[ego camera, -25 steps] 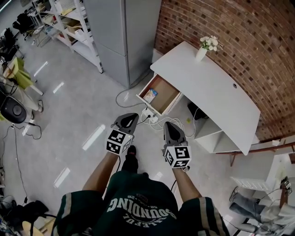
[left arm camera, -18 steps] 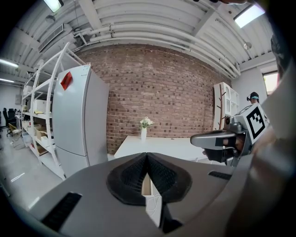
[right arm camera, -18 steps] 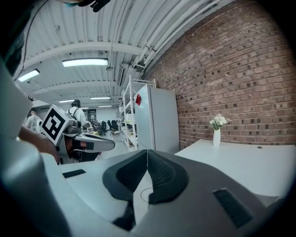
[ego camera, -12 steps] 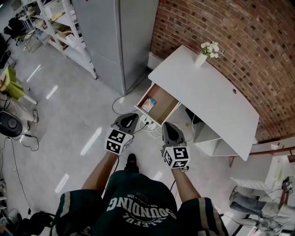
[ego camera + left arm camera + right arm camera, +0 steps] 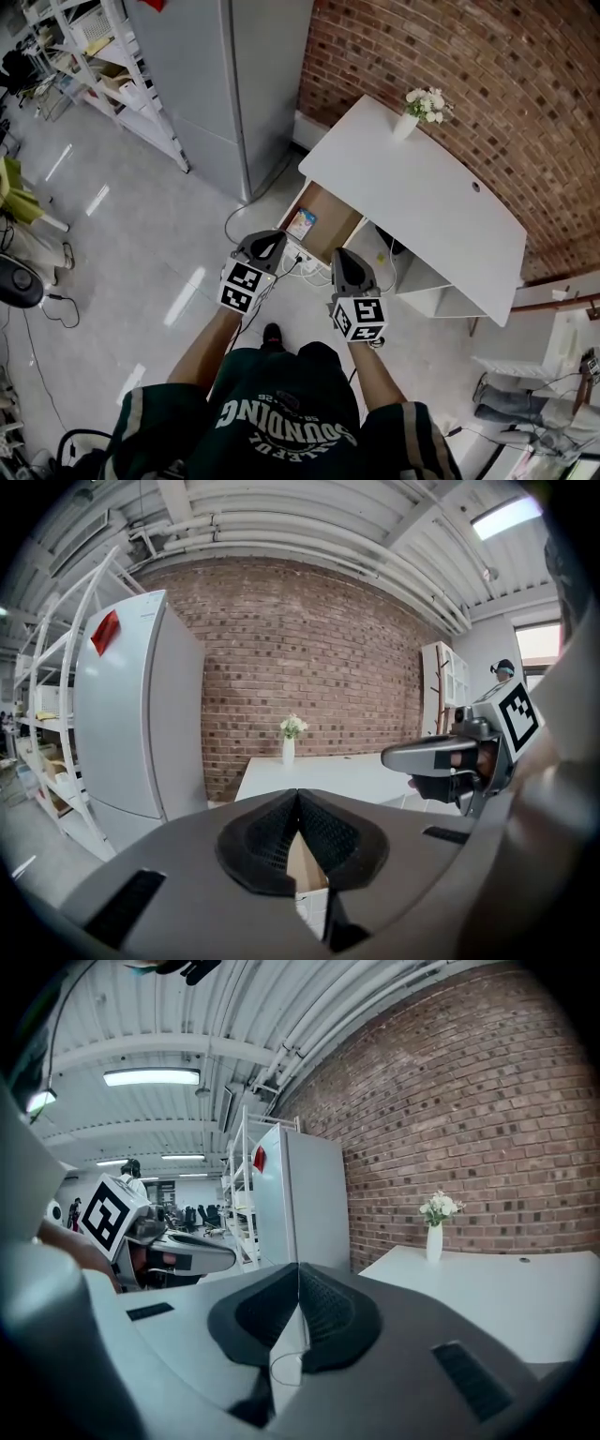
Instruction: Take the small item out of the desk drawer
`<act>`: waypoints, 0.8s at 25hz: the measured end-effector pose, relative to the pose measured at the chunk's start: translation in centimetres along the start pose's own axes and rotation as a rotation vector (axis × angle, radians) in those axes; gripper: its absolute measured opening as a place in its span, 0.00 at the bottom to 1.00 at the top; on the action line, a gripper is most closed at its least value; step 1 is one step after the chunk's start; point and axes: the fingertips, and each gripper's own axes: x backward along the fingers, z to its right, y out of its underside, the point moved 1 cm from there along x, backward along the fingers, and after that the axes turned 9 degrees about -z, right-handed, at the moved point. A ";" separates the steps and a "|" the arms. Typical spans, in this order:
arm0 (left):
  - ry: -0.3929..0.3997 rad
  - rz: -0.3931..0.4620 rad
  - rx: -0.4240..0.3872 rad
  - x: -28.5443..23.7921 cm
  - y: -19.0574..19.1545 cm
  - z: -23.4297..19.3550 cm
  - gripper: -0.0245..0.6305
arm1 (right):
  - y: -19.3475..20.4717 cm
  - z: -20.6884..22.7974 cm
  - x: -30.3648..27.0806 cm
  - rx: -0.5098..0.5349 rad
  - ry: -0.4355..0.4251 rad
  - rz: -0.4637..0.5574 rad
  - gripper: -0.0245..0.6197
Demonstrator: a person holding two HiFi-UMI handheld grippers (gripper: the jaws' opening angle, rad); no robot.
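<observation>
The white desk (image 5: 422, 197) stands against the brick wall, its wooden drawer (image 5: 330, 217) pulled open towards me. A small blue and white item (image 5: 301, 223) lies at the drawer's left end. My left gripper (image 5: 271, 238) is held just short of the drawer's front, shut and empty. My right gripper (image 5: 338, 256) is beside it to the right, also shut with nothing between its pads. In the left gripper view the jaws (image 5: 298, 795) meet, with the desk top (image 5: 319, 775) beyond them. The right gripper view shows its jaws (image 5: 298, 1269) closed as well.
A tall grey cabinet (image 5: 225, 84) stands left of the desk, with white shelving (image 5: 103, 66) further left. A vase of white flowers (image 5: 412, 108) sits on the desk's far corner. A power strip and cables (image 5: 302, 259) lie on the floor below the drawer.
I have walked towards the desk with both grippers; the open drawer now lies closer in front of their tips. Both grippers stay shut.
</observation>
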 end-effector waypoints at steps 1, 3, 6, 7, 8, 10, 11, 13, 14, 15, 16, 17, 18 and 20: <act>0.009 0.000 -0.008 -0.2 -0.1 0.0 0.06 | -0.2 -0.1 -0.2 -0.004 0.005 0.004 0.08; 0.028 -0.003 -0.020 -0.7 -0.3 0.1 0.06 | -0.4 -0.2 -0.5 -0.007 0.014 0.008 0.08; 0.052 -0.009 -0.034 -1.7 -0.5 0.2 0.06 | -0.7 0.3 -0.7 -0.009 0.033 0.010 0.08; 0.059 -0.008 -0.036 -2.0 -0.6 0.3 0.06 | -0.8 0.6 -0.7 -0.013 0.040 0.013 0.08; 0.065 -0.007 -0.036 -2.3 -0.8 0.3 0.06 | -0.9 0.9 -0.8 -0.017 0.048 0.017 0.08; 0.075 -0.005 -0.030 -3.0 -1.0 0.4 0.06 | -1.2 1.4 -0.8 -0.021 0.060 0.025 0.08; 0.080 -0.005 -0.026 -3.4 -1.1 0.5 0.06 | -1.2 1.7 -0.8 -0.022 0.064 0.028 0.08; 0.086 -0.006 -0.026 -4.2 -1.3 0.8 0.06 | -1.3 2.3 -0.9 -0.021 0.067 0.031 0.08; 0.087 -0.006 -0.028 -4.6 -1.5 0.9 0.06 | -1.3 2.7 -1.0 -0.020 0.067 0.032 0.08; 0.086 -0.006 -0.029 -5.1 -1.8 0.9 0.06 | -1.3 3.1 -1.1 -0.021 0.066 0.032 0.08; 0.084 -0.007 -0.029 -5.5 -2.0 1.0 0.06 | -1.3 3.5 -1.3 -0.022 0.065 0.031 0.08; 0.082 -0.008 -0.028 -5.9 -2.2 1.0 0.06 | -1.3 4.0 -1.5 -0.023 0.064 0.029 0.08; 0.081 -0.010 -0.027 -6.3 -2.4 0.9 0.06 | -1.4 4.4 -1.7 -0.025 0.064 0.026 0.08; 0.079 -0.015 -0.025 -7.1 -2.6 0.8 0.06 | -1.5 5.3 -2.2 -0.026 0.060 0.022 0.08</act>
